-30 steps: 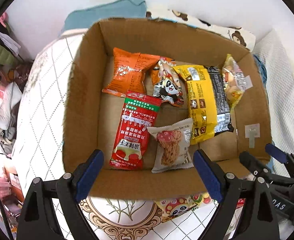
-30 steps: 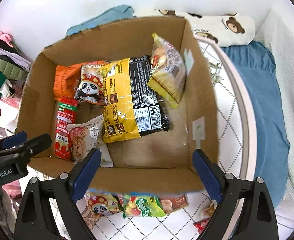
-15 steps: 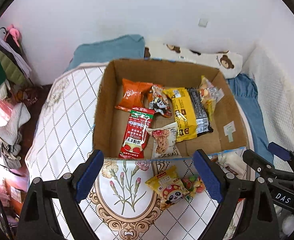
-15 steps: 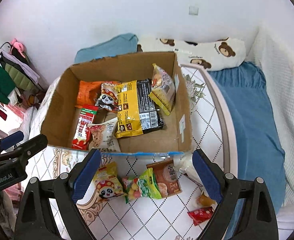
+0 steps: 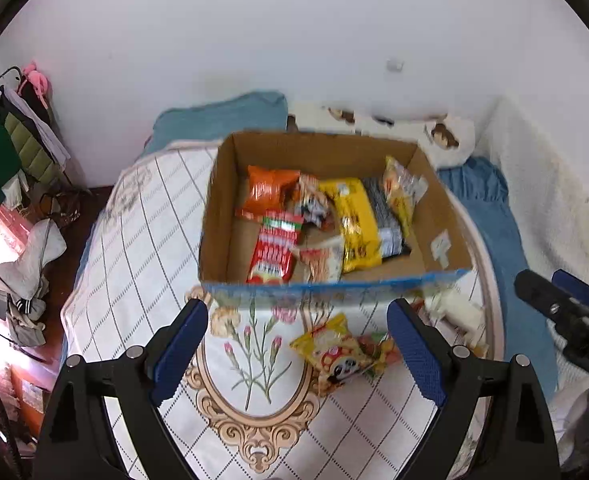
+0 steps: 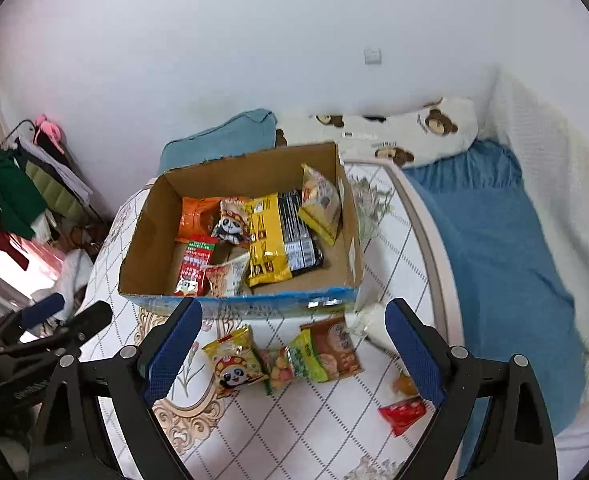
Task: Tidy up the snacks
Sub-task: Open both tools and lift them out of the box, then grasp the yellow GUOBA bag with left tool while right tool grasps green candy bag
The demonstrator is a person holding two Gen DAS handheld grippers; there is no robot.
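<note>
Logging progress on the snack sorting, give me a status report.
Left hand-held gripper open, empty; right hand-held gripper open, empty. Cardboard box part filled; panda packet, green packet, red packet loose on table. Nothing blocking them.

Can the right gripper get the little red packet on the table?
Probably yes. The right gripper is open and holds nothing, and the red packet lies alone on the tablecloth near its right finger, outside the cardboard box, nothing covering it.
</note>
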